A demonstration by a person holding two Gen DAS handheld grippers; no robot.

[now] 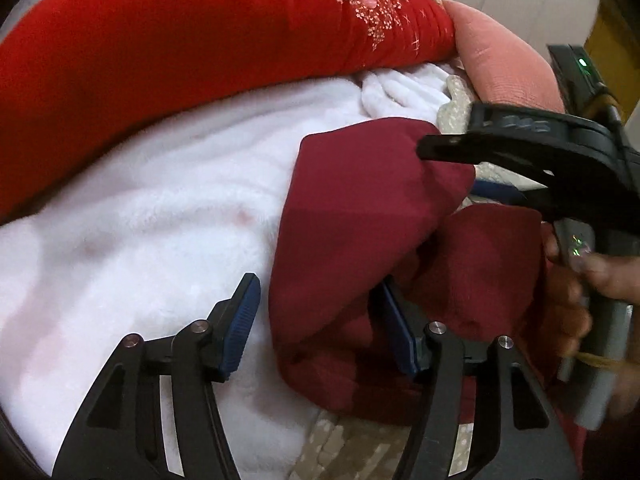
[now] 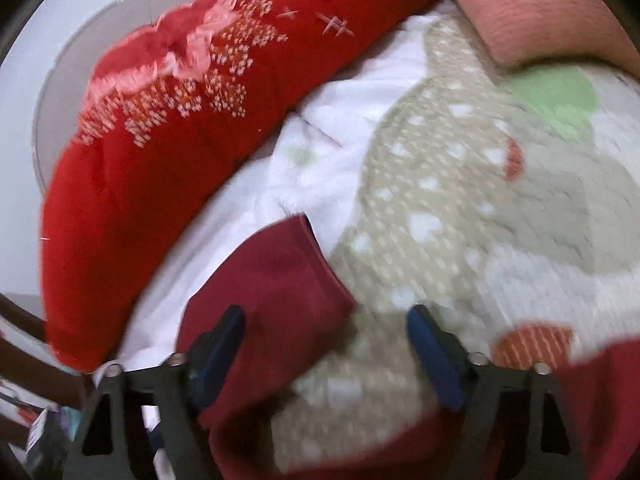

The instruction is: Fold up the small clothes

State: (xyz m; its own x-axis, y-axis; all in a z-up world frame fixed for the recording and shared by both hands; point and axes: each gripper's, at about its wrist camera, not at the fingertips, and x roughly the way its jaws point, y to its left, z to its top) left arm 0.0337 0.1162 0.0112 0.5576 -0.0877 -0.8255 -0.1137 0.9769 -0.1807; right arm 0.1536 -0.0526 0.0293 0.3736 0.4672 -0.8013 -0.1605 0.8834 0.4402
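A small dark red garment [image 1: 360,240] lies bunched on a white fluffy blanket [image 1: 140,220]. My left gripper [image 1: 316,312] is open; the garment's left edge hangs between its blue pads, covering the right pad. My right gripper [image 1: 460,168] reaches in from the right over the garment's top. In the right wrist view the right gripper [image 2: 326,328] is open, with the dark red garment [image 2: 272,292] under its left finger and a beige dotted bedsheet [image 2: 420,200] beneath. This view is blurred.
A bright red embroidered quilt [image 1: 180,52] is rolled along the far side, also in the right wrist view [image 2: 160,160]. A pink pillow [image 1: 504,64] lies at the far right. A hand [image 1: 592,280] holds the right gripper's handle.
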